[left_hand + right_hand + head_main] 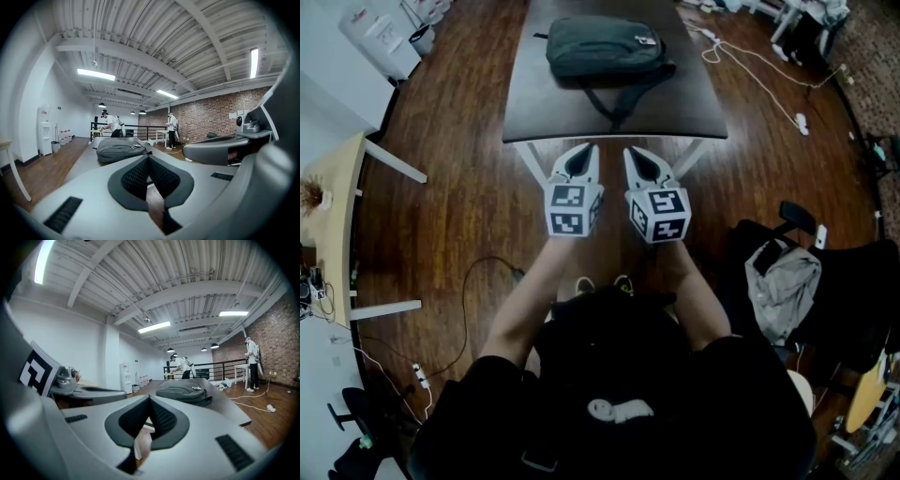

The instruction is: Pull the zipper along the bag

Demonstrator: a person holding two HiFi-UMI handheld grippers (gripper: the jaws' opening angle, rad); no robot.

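A dark grey-green bag (605, 47) lies flat on the far half of a dark table (544, 117), its black strap trailing toward the near edge. Both grippers hang side by side in front of the table's near edge, well short of the bag. My left gripper (580, 159) has its jaws together with nothing between them. My right gripper (645, 161) is likewise shut and empty. The bag (119, 150) lies ahead beyond the tips in the left gripper view, and the bag (183, 392) shows the same way in the right gripper view. No zipper pull can be made out.
White cables (759, 70) run over the wooden floor right of the table. A black chair with grey clothing (783, 286) stands at my right, a light wooden table (337, 225) at my left. People stand by a railing (136, 129) far behind the bag.
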